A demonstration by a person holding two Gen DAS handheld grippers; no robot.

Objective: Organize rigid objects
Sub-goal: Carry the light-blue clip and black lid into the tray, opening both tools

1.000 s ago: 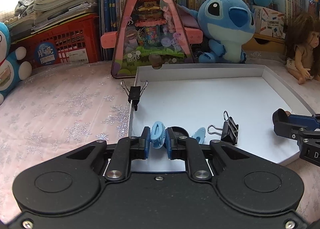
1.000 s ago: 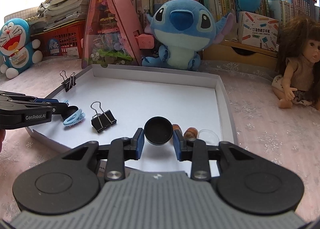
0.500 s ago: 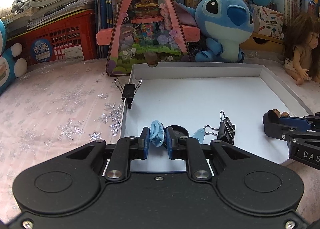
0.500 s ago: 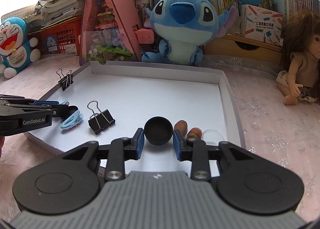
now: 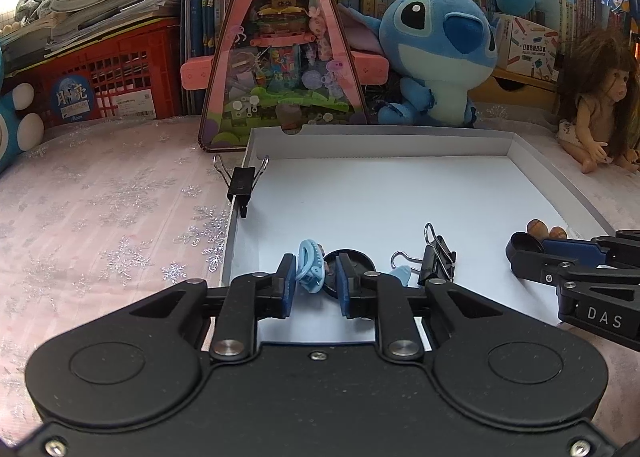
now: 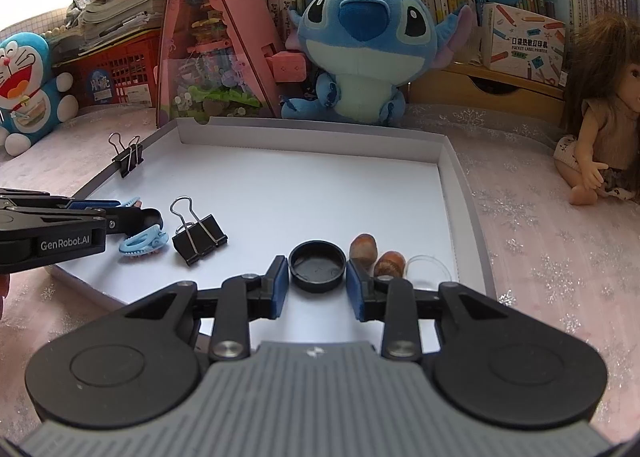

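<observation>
**Both grippers loosen over small items in a white tray**

Two hand-held grippers work at the near edge of a shallow white tray on a pink snowflake-print cloth. The left gripper, near the tray's near-left corner, has its jaws opening around a light blue hair clip; the clip leans against the left pad, with a gap showing on the right side. A black round cap lies just behind it. A second blue hair clip and a black binder clip lie just beside that gripper on the tray floor, and another binder clip is clamped on the tray's left wall. The right gripper, at the middle of the near edge, is also opening, with a black round lid lying flat between its parted pads. Two brown nuts and a clear disc sit just right of the lid. Plush toys, a doll and shelved books line the back.
</observation>
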